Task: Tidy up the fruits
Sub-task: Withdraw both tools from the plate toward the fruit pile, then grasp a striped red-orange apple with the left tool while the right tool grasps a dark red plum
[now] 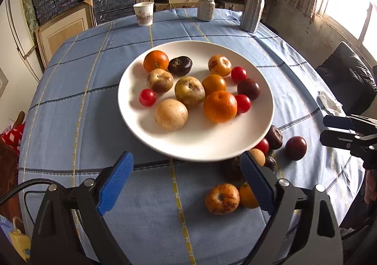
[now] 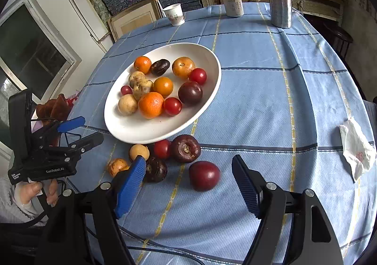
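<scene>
Fruits are split between a white plate [image 1: 132, 109] mid-table and a loose cluster on the blue checked tablecloth [image 2: 259, 105] just beside the plate's near rim. On the plate lie two oranges, the larger [image 1: 220, 106] near the middle, several brownish-yellow round fruits, four cherry tomatoes, a dark plum [image 1: 248, 89] and a blackish fruit [image 1: 180, 65]. Off the plate sit a red plum [image 2: 204, 175], a dark purple fruit [image 2: 185, 148], a cherry tomato [image 2: 162, 148] and a speckled yellow fruit [image 1: 222, 199]; some are partly hidden under the plate's rim or behind the blue pads, so their count is unclear. The left gripper [image 1: 186, 182] hangs with jaws spread, nothing between them. The right gripper [image 2: 188, 185] is likewise released, the red plum lying between its pads untouched. At the far edge stand a paper cup [image 1: 143, 14], a can [image 1: 206, 9] and a metal bottle [image 1: 252, 7]; a crumpled tissue [image 2: 357, 149] lies near the right edge. The cloth right of the plate is bare
</scene>
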The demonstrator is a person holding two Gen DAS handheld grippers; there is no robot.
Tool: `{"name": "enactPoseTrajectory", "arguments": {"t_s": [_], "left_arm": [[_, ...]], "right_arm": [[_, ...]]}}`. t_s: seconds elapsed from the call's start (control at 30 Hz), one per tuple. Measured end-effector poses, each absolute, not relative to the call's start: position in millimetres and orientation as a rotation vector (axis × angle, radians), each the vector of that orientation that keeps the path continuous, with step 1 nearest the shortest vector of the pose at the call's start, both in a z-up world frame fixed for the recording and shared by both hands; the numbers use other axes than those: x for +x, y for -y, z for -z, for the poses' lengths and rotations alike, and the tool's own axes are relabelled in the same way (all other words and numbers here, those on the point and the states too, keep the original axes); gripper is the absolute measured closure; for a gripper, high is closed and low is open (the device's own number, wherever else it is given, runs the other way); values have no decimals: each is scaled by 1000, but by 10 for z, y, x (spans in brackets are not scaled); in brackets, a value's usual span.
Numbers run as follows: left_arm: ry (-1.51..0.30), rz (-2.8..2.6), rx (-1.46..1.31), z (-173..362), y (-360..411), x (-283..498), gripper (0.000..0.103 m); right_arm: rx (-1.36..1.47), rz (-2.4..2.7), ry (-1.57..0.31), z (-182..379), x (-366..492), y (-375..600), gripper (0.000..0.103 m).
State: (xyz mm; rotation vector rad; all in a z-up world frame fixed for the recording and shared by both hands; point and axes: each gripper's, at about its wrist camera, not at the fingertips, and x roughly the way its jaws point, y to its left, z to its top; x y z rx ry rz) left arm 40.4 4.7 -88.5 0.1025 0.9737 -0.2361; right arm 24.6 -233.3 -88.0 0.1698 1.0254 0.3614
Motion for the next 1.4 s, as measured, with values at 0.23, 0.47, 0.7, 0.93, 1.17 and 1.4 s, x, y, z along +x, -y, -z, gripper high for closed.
{"name": "enactPoseTrajectory", "arguments": {"t_s": [0.23,0.47,0.7,0.93,1.17,1.4], "left_arm": [[-1018,255,94,1043,-102,226,12],[-1050,292,101,1166,-43,128,12],[-1092,293,157,1349,58,147,12],[-1123,313,91,1520,-22,208,7],[-1087,395,76,1496,79,217,39],[-1097,480,113,1516,286,175,65]], "right_arm": [[188,-339,-1044,938,170,2404,22],[217,-321,-1061,997,109,2491,22],[228,-297,-1057,982,65,2585,22],[233,-281,-1052,984,32,2654,22],[215,-277,-1043,971,12,2685,22],[215,-277,-1051,1013,39,2710,22]]}}
